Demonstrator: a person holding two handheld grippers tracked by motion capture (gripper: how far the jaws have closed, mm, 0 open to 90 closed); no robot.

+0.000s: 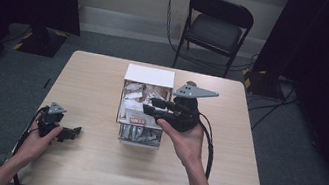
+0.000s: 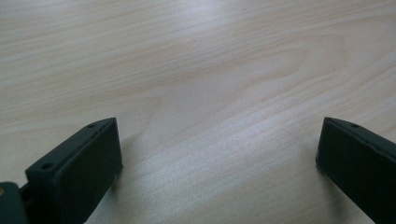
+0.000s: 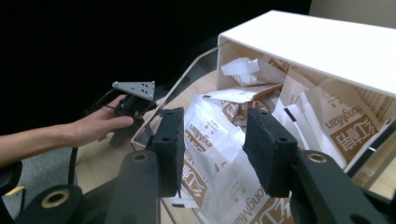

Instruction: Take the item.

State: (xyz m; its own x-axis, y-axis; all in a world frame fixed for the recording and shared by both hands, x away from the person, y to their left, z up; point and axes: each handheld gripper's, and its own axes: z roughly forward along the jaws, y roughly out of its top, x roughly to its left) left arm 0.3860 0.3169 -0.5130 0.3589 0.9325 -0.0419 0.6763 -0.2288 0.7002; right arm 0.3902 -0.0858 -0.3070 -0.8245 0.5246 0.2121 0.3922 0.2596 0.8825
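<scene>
Jaws: left gripper [image 1: 64, 133] wide apart, empty, low over pale wood tabletop [image 2: 196, 70]; right gripper [image 3: 212, 149] part-open, empty, above white-brown paper packets [image 3: 219, 140] in clear white-topped box [image 1: 150, 76], tabletop ctr.

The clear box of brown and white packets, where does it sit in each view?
High view: clear box of brown and white packets at table centre, under the right gripper.
Left gripper view: bare tabletop.
Right gripper view: box ahead.
Shared landmark: white lid.
</scene>
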